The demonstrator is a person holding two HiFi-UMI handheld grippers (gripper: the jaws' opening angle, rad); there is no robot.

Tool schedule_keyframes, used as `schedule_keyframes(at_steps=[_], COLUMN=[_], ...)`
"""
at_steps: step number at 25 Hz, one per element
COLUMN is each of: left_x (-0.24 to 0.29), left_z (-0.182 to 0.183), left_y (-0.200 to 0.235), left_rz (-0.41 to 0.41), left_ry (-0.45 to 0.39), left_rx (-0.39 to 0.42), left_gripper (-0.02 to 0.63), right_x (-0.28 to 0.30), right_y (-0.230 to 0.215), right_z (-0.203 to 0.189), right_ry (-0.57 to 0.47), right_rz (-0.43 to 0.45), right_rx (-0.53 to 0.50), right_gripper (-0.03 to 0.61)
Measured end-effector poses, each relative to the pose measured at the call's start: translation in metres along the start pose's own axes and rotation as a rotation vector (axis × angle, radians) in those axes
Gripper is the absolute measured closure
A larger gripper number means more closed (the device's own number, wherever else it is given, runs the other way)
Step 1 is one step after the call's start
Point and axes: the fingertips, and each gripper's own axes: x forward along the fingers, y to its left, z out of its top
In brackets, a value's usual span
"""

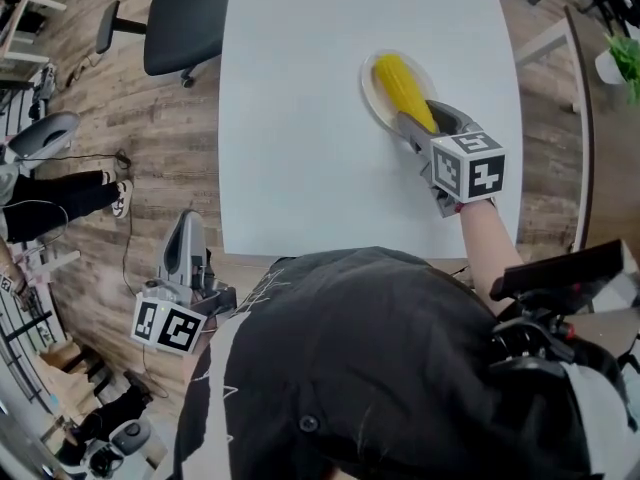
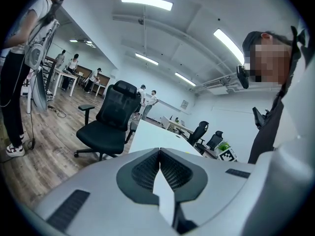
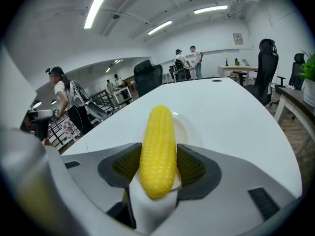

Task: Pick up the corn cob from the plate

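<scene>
From the head view, the corn cob (image 1: 403, 90) lies on a white plate (image 1: 368, 86) at about 1 o'clock on the table (image 1: 300, 138), its length running from 11 to 5 o'clock. The right gripper (image 1: 425, 118) comes in from the cob's 5 o'clock end. The table's right edge is near at 3 o'clock, while wide bare tabletop opens toward 9 o'clock. The left gripper (image 1: 186, 224) hangs off the table's near corner at 8 o'clock, over the wooden floor and well apart. In the left gripper view, its jaws are clenched together on nothing. In the right gripper view, the jaws are spread wide with the cob (image 3: 158, 146) between them. The pads sit just beside its flanks with no squeeze showing, so it looks released. The likely risk is that a grip this near the cob's end lets the smooth, rounded cob tip or slide out, or drags the light plate toward the edge.
</scene>
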Motion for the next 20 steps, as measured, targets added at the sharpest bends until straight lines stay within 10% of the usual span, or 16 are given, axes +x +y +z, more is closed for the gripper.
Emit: schedule_keyframes(at_steps=[20], left_x=[0.019], left_z=[-0.034], left_y=[-0.035], left_rz=[-0.006], left_ry=[0.002], left_rx=[-0.055], left_gripper=[0.598], right_x=[0.003], right_y=[0.002], right_z=[0.001], right_ry=[0.004], right_rz=[0.010], right_rx=[-0.039], right_gripper=[0.350])
